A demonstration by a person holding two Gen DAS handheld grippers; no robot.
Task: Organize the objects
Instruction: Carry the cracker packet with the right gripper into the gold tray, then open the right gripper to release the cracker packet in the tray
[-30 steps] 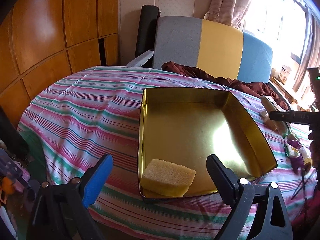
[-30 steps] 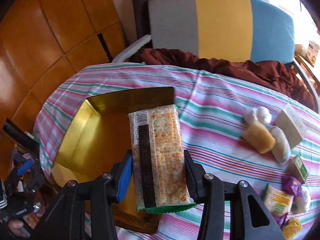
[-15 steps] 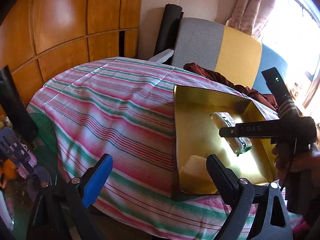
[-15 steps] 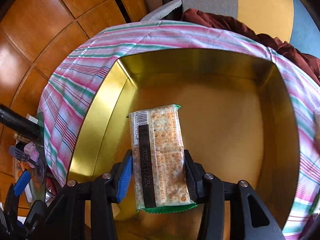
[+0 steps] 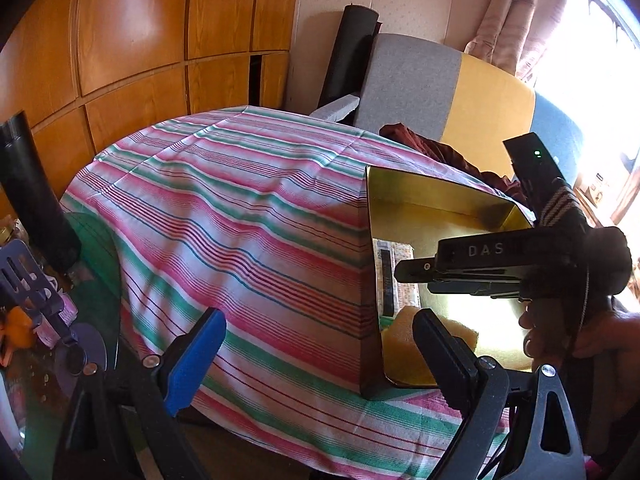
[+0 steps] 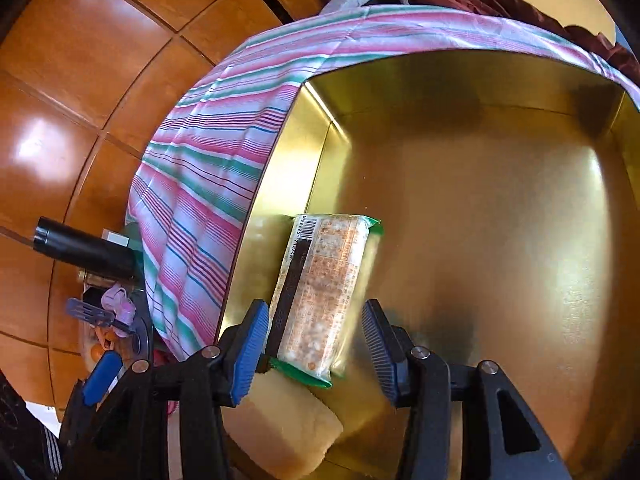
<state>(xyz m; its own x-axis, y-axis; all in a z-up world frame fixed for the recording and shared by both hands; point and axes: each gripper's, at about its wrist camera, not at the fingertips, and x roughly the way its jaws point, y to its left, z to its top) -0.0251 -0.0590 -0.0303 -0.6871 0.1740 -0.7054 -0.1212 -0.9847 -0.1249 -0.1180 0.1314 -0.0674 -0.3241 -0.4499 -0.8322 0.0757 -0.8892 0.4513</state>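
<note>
Tin point(image 6: 480, 208) sitting on the table point(image 5: 240, 208) at its near right edge, cracker packet point(image 6: 320, 288) lying inside along the tin's left wall, sponge point(image 6: 288, 432) resting just before it, chair point(image 5: 440, 92) standing behind.

My left cam: low off table edge, looks across cloth point(image 5: 248, 216), tin point(image 5: 440, 200) at right. Right cam: close above tin point(image 6: 480, 184), looking down in. Both share tin, packet point(image 5: 394, 276) point(image 6: 320, 288), sponge point(image 5: 404, 322) point(image 6: 288, 428).

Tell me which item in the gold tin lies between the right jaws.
The cracker packet, barcoded with green end seals; the yellow sponge sits nearer the camera, below the jaws.
</note>
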